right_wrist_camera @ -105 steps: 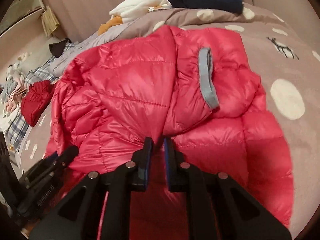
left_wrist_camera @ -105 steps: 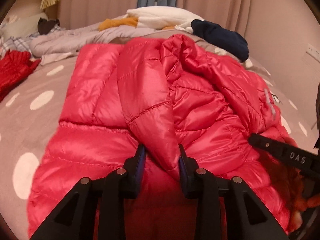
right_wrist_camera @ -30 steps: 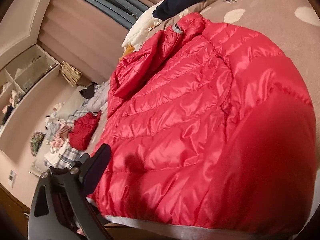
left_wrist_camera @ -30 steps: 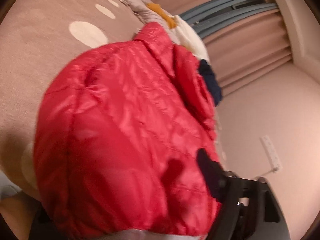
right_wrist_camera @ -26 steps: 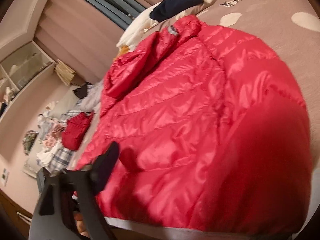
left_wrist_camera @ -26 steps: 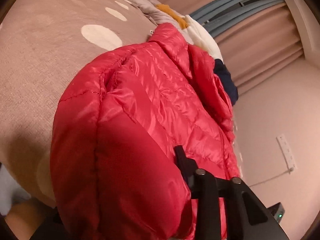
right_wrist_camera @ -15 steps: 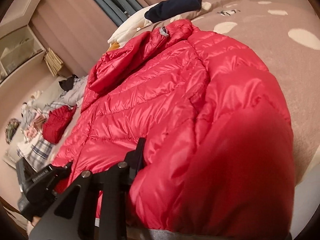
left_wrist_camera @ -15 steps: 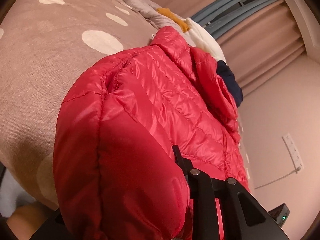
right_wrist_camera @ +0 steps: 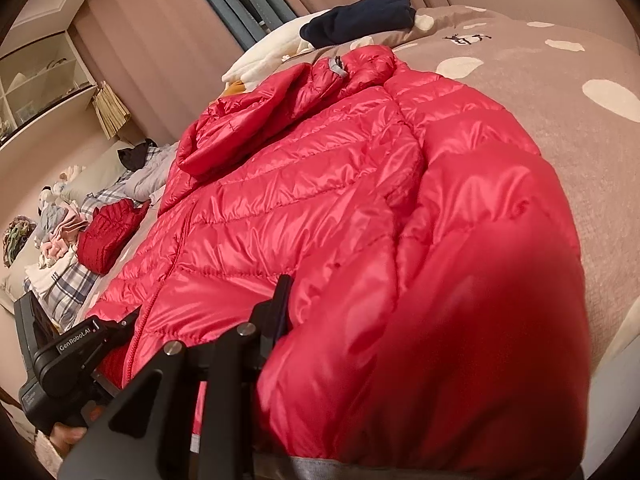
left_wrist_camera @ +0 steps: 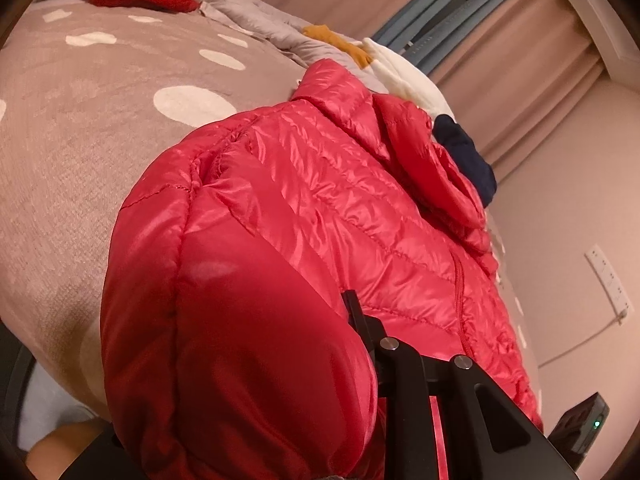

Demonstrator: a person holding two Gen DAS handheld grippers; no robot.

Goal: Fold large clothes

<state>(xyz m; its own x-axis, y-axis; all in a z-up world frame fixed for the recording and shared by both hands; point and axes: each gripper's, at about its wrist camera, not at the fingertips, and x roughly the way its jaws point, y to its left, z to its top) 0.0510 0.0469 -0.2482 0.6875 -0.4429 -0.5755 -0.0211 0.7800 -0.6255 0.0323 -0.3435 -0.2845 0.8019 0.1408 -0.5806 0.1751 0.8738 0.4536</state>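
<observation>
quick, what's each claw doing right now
Left claw: has just been closing, now shut on the near edge of the red jacket.
Right claw: has just been closing, now shut on the jacket's near edge too.

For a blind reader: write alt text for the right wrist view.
Right tongs, just closed, pinch the near edge of a glossy red puffer jacket spread on a dotted taupe bedspread. The left tongs sit lower left; a clothes pile lies behind.

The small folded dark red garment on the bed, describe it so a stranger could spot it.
Start at the taupe bedspread with white spots, then the big glossy red puffer jacket. The small folded dark red garment lies past its zip edge, beside plaid fabric: darker, duller, ribbed.
</observation>
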